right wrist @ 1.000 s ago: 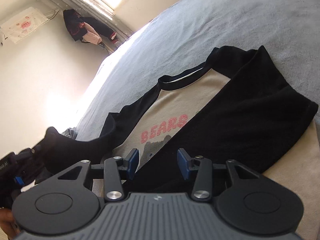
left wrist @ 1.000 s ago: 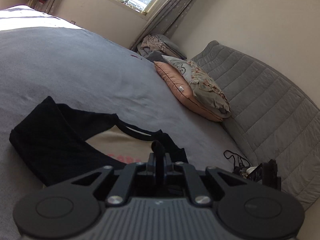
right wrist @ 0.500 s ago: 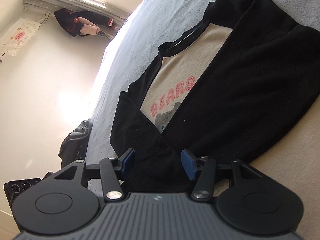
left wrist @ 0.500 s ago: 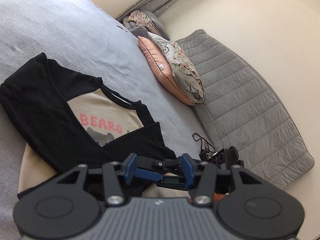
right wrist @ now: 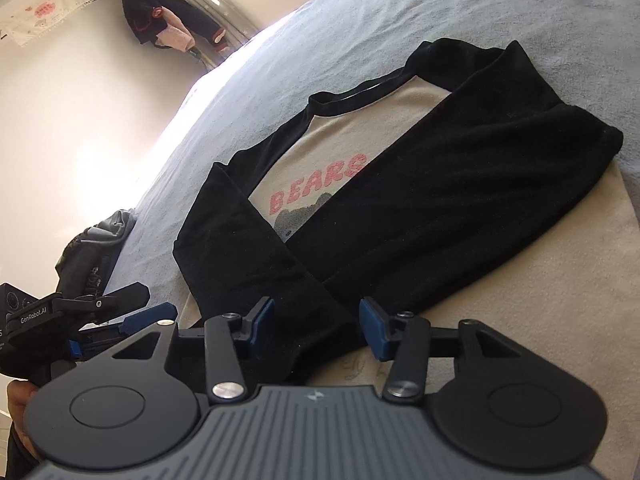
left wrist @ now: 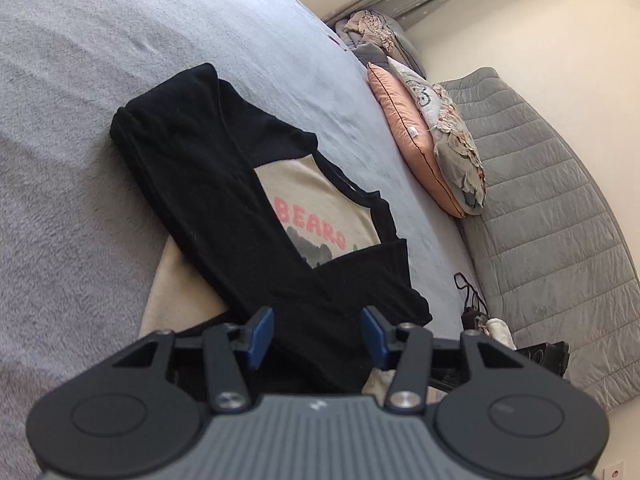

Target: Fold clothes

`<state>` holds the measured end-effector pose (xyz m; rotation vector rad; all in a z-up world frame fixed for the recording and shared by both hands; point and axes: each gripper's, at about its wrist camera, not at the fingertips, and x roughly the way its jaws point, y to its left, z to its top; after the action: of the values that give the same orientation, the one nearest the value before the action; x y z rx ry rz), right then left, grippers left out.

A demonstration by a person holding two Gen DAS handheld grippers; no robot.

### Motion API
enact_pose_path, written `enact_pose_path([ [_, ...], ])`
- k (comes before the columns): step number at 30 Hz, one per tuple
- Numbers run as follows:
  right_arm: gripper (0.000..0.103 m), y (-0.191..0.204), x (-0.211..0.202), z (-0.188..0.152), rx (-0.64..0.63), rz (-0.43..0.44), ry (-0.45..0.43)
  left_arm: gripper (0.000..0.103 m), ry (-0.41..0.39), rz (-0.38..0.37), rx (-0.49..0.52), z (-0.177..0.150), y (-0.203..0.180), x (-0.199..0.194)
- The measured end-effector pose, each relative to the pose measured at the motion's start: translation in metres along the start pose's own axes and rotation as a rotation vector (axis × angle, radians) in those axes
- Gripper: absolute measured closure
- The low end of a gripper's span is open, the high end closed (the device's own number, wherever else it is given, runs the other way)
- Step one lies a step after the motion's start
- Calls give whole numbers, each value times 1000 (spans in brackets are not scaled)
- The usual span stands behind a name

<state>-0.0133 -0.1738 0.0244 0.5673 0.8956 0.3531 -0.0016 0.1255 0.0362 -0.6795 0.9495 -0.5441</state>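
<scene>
Cream-bodied shirt (right wrist: 352, 148) with black raglan sleeves lies flat on the grey bedspread (left wrist: 120, 40), pink "BEARS" print readable in both views above a grey graphic. Both long sleeves are folded across the chest and cross low over the torso. Long axis runs collar to hem; in the right wrist view the collar points away toward the window wall, hem nearest the camera. In the left wrist view the collar points up-right toward the pillows (left wrist: 432, 136). Left gripper (left wrist: 318, 338) hovers over the crossed sleeves, blue pads spread wide, nothing between them. Right gripper (right wrist: 316, 328) same: fingers wide apart, gripping nothing, over the sleeve crossing near the hem. Only the right view shows the left gripper's body from outside, lower left, labelled "GenRobot.AI", plus dark clothes (right wrist: 172, 24) hanging by the window and a paper sheet (right wrist: 44, 12) on the wall, its writing too small to read. Only the left view shows the quilted grey headboard (left wrist: 552, 200), the pillows and a cable (left wrist: 470, 292) at the bed edge.
</scene>
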Motion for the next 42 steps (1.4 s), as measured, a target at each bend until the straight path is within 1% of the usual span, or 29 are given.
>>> enact_pose_path([
  [2, 76, 1, 5, -3, -26, -31, 3, 54, 15, 25, 12, -7, 0, 5],
  [3, 92, 2, 7, -4, -41, -49, 6, 54, 27, 51, 10, -11, 3, 7],
  [4, 95, 3, 7, -5, -59, -56, 2, 54, 39, 78, 6, -14, 7, 9],
  [5, 96, 3, 4, -4, -65, -51, -10, 59, 44, 91, -7, -15, 11, 10],
  [7, 97, 2, -5, -1, -44, -27, -49, 65, 48, 100, -36, -15, 18, 10],
  [9, 97, 1, -15, 3, -11, 5, -82, 66, 39, 95, -59, -12, 21, 7],
  [12, 97, 2, -34, 4, 34, 46, -139, 66, 12, 95, -62, -10, 24, 3],
  [14, 97, 1, -55, 5, 78, 95, -200, 65, -5, 88, -69, -8, 26, 2],
  [18, 97, -6, -106, -2, 150, 144, -340, 64, -57, 53, -89, -2, 34, 1],
  [20, 97, -12, -118, -7, 185, 154, -367, 63, -88, 31, -105, 2, 39, 0],
  [22, 97, -18, -127, -13, 228, 142, -387, 62, -119, 10, -122, 6, 44, 0],
  [23, 97, -21, -129, -16, 247, 157, -395, 62, -131, 1, -137, 11, 47, 2],
  [25, 97, -25, -134, -18, 275, 159, -411, 62, -167, -14, -174, 21, 54, 4],
  [28, 97, -34, -144, -17, 319, 135, -462, 62, -220, -44, -240, 37, 68, 6],
  [31, 97, -48, -151, -15, 364, 100, -486, 62, -254, -80, -274, 52, 70, 14],
  [34, 97, -56, -145, -20, 407, 100, -468, 61, -247, -72, -253, 59, 66, 20],
  [37, 97, -62, -138, -27, 433, 82, -449, 61, -243, -49, -267, 60, 70, 24],
  [40, 97, -74, -145, -30, 487, 72, -494, 61, -258, -18, -280, 60, 79, 22],
  [42, 97, -81, -151, -29, 497, 51, -520, 61, -257, -37, -299, 60, 81, 22],
])
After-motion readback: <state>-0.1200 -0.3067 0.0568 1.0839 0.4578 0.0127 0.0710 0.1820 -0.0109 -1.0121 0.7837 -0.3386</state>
